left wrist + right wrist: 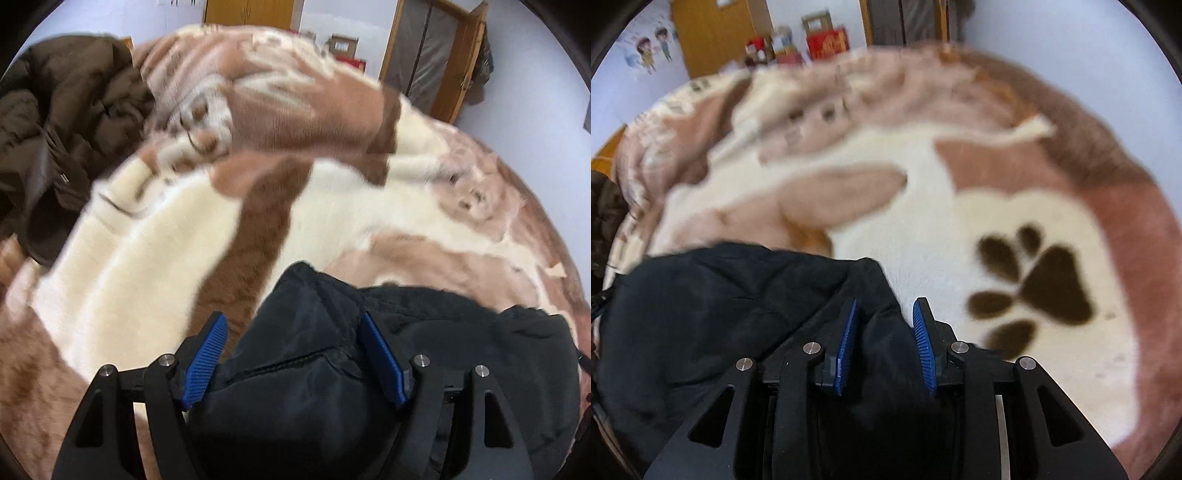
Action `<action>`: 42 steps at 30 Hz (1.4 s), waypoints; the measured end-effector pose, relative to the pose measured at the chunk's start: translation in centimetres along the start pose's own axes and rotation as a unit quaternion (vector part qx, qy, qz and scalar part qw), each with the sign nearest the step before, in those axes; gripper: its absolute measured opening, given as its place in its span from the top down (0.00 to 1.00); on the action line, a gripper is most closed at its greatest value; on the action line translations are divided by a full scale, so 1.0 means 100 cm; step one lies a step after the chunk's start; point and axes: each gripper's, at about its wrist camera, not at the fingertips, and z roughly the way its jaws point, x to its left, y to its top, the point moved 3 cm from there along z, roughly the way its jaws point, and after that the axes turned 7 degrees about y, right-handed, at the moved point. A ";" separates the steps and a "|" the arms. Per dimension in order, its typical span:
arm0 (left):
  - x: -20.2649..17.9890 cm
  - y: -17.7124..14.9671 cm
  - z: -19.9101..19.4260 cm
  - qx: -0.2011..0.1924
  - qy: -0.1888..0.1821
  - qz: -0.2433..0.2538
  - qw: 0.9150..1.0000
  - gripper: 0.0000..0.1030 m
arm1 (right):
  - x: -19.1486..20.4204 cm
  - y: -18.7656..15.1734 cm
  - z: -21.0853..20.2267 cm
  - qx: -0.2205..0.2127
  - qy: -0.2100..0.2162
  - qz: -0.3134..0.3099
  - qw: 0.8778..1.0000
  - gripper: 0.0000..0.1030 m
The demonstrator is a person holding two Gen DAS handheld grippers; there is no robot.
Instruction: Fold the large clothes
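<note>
Left wrist view shows the black jacket (295, 369) bunched on a brown and cream blanket (147, 258), with the left gripper (293, 354) set wide around a thick puffed fold of it. Its blue pads (382, 356) flank that fold, and the far pad lies against the cloth, but I cannot tell whether the near one presses, so the hold is unsure. In the right wrist view the right gripper (886, 343) has its jaws drawn close on a thinner edge of the same jacket (720, 314), pinching it. Both tools sit at one side of the jacket, likely so that this edge can be carried over as a fold. Beyond the jacket a dark paw print (1034, 291) marks the blanket (923, 240). Further from the jacket, at the blanket's far edge, lies a brown coat (55, 129).
</note>
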 end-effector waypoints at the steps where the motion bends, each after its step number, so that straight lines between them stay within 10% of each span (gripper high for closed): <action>1: 0.001 0.004 -0.015 -0.017 -0.002 0.001 1.000 0.26 | 0.008 0.002 -0.018 -0.023 0.008 -0.005 1.000 0.70; 6: -0.029 0.008 -0.080 -0.076 -0.075 0.007 0.994 0.26 | 0.073 -0.014 -0.050 -0.050 0.077 -0.064 0.994 0.68; 11: -0.112 -0.026 -0.067 -0.033 -0.147 0.102 0.983 0.26 | 0.103 -0.027 0.011 0.012 0.080 -0.077 0.994 0.68; 14: -0.140 -0.041 -0.029 0.018 -0.136 0.124 0.983 0.26 | 0.098 -0.027 0.038 0.022 0.060 -0.091 0.994 0.68; 31: -0.159 -0.048 0.013 0.021 -0.090 0.140 0.986 0.25 | 0.081 -0.032 0.065 0.019 0.062 -0.067 0.996 0.64; 42: -0.054 -0.016 0.012 -0.005 -0.019 0.118 0.993 0.25 | 0.019 -0.025 0.049 0.005 0.006 -0.030 1.000 0.64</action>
